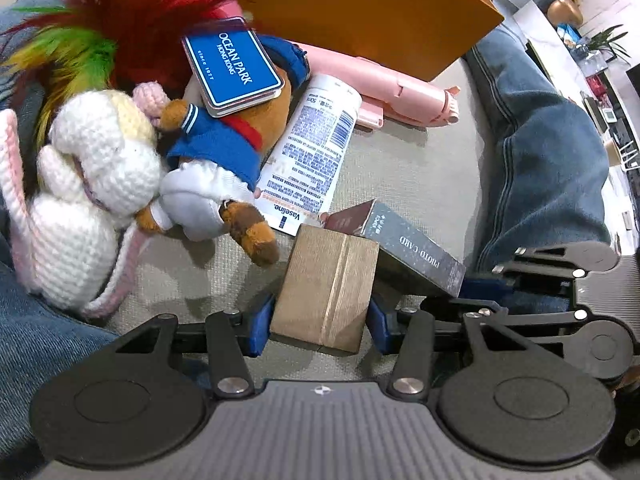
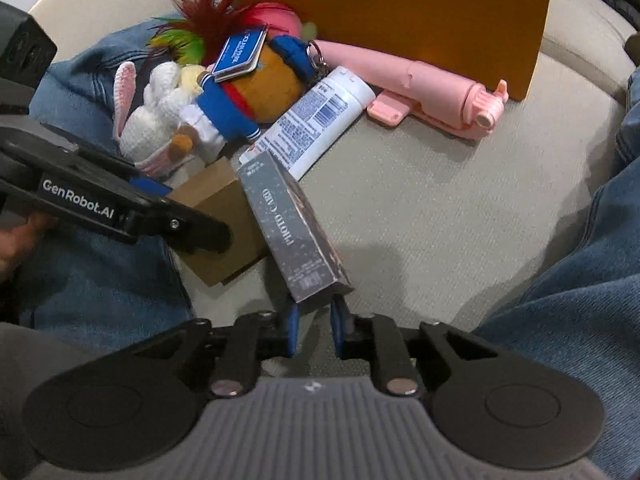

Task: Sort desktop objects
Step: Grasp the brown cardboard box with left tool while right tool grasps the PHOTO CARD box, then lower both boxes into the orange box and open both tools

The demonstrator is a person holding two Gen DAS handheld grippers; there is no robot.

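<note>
Left gripper [image 1: 318,326]: blue pads sit either side of a small brown cardboard box [image 1: 328,292]. The left pad touches the box's side; the right pad stands just beside the other side, so whether the box is truly clamped I cannot tell. The box is plain kraft card with a strip of clear tape down its middle, and it rests on the beige cushion [image 1: 420,160].

Right gripper [image 2: 314,330]: pads close together, with the near corner of a dark grey box [image 2: 292,232] just above the gap between them. The pads look narrowly apart from it; no firm pinch shows. The grey box is long and slim, speckled, lettered "PHOTO CARD" along one face. It lies tilted, its left side leaning on the brown box.

Left to right across the pile behind:
- white crochet rabbit [image 1: 92,196] with pink ears, touching the next toy
- brown plush toy [image 1: 224,152] in a blue and white sailor suit, a blue "Ocean Park" tag lying on it
- white Vaseline tube [image 1: 316,148], its flat end near the grey box
- pink plastic gadget [image 1: 400,92] lying just under the edge of an orange bag [image 1: 360,12]

Blue denim legs flank the cushion on both sides.
</note>
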